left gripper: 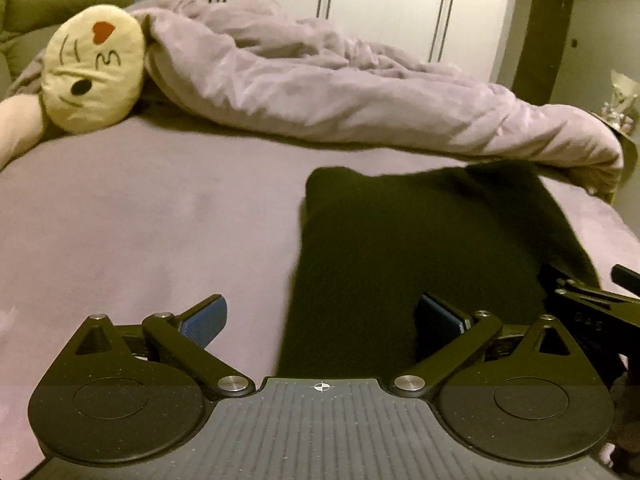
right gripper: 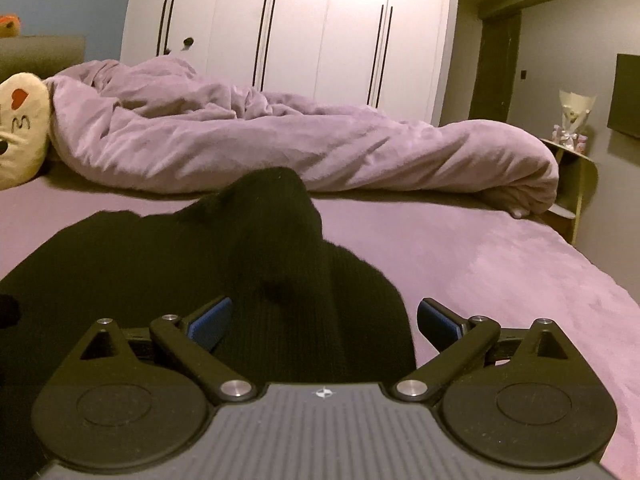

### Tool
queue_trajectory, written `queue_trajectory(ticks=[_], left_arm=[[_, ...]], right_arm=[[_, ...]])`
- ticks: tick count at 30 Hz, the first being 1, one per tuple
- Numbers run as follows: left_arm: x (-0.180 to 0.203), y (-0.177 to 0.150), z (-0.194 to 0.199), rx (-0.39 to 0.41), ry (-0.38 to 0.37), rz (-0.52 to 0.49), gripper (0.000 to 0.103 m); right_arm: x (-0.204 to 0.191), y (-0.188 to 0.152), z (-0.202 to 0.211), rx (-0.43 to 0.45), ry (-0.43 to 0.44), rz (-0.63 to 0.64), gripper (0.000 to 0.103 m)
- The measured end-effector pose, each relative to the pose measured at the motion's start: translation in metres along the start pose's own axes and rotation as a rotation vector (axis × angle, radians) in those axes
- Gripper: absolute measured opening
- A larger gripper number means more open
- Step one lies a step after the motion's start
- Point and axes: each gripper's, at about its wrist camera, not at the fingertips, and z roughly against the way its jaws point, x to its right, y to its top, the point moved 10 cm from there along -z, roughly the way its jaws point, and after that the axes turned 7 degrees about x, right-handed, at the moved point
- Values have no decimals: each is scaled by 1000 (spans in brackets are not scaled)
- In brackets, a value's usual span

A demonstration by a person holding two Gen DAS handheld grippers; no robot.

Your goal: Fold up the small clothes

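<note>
**Both grippers spread at the near hem of a dark garment, fold not yet complete**

Left wrist view, from left to right. A round cream plush cushion with a stitched face and a red heart (left gripper: 94,68) lies at the far left of the lilac bed sheet (left gripper: 140,216), against a crumpled lilac duvet (left gripper: 340,96) that runs across the far side of the bed. The left gripper (left gripper: 322,320) is held low over the sheet with its blue-padded fingers (left gripper: 204,322) wide apart and nothing between them; the left finger is over bare sheet, the right finger over cloth. The black ribbed knit garment (left gripper: 420,248) lies spread flat on the sheet, its near edge reaching under the gripper. Part of the right gripper (left gripper: 592,308) shows at the right margin, at the garment's right side.

Right wrist view, from left to right. The same garment (right gripper: 168,264) fills the left and centre; a portion of it stands up in a rounded hump (right gripper: 276,204) rather than lying flat. The right gripper (right gripper: 324,322) is likewise spread, holding nothing, with its left finger over the cloth and its right finger (right gripper: 438,320) over bare sheet, so the garment's right edge passes between them. A white wardrobe with dark vertical handles (right gripper: 304,32) stands behind the bed, and a small side table (right gripper: 576,160) at far right.

Progress, as a judgement. Whether any fold has been laid cannot be told from the dark cloth. The raised hump suggests the piece is unfinished: both near corners remain to be gripped, the garment folded over, and the result smoothed.
</note>
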Motion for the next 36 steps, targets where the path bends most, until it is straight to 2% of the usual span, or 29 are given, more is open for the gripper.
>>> queue_trajectory(ticks=[3, 5, 8, 10, 12, 16, 21, 28, 36], left_arm=[[-5, -23, 20, -84, -23, 43, 103], [-7, -44, 29, -158, -32, 72, 103], [-10, -68, 44, -222, -42, 133, 103], [-9, -81, 54, -273, -46, 146, 103], [-7, -91, 66, -297, -55, 129, 103], [-2, -99, 88, -297, -66, 53, 103], [3, -96, 108, -273, -78, -11, 103], [10, -87, 123, -204, -41, -158, 103], [8, -75, 131, -165, -28, -170, 103]], right_arm=[[-2, -13, 26, -45, 24, 15, 99], [0, -24, 46, -66, 40, -13, 99], [5, -38, 77, -109, 53, -80, 99], [3, -58, 93, -227, 77, -124, 99], [-3, -77, 114, -296, 95, -119, 99], [-21, -110, 157, -401, 153, -122, 99], [-29, -120, 183, -427, 149, -129, 99], [-33, -91, 189, -373, 117, -111, 99], [-33, -73, 191, -333, 93, -70, 99]])
